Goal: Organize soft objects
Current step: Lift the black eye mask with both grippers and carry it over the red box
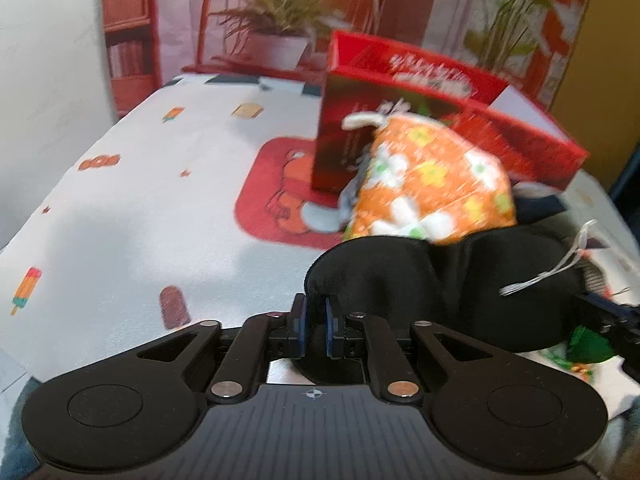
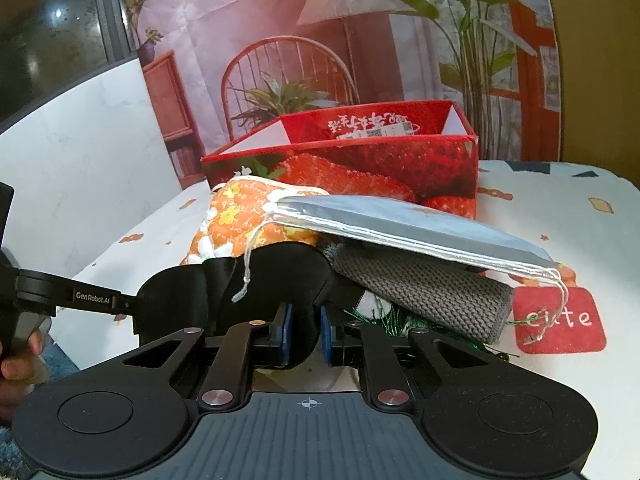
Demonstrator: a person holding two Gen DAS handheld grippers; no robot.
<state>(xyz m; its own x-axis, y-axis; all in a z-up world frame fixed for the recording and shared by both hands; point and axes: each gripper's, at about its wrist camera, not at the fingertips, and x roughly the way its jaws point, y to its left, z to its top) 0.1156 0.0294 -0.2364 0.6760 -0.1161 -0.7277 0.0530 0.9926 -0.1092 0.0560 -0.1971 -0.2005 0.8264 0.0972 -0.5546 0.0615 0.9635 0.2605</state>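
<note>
Black eye mask (image 2: 280, 276) beside "GenRobot.AI" gripper (image 2: 92, 300)

Black eye mask (image 2: 280, 280): matt, plush cloth. Orange floral pouch (image 1: 432, 184): printed cotton-like fabric. Grey piece (image 2: 432, 296): coarse knit. Silver pouch (image 2: 400, 220): glossy foil-like sheet. Red box (image 2: 360, 160): glossy printed cardboard. Bench cover (image 1: 160, 200): soft matt cloth.

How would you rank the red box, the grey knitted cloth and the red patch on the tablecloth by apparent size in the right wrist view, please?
1. red box
2. grey knitted cloth, though partly covered and nearer the camera, so unsure
3. red patch
</note>
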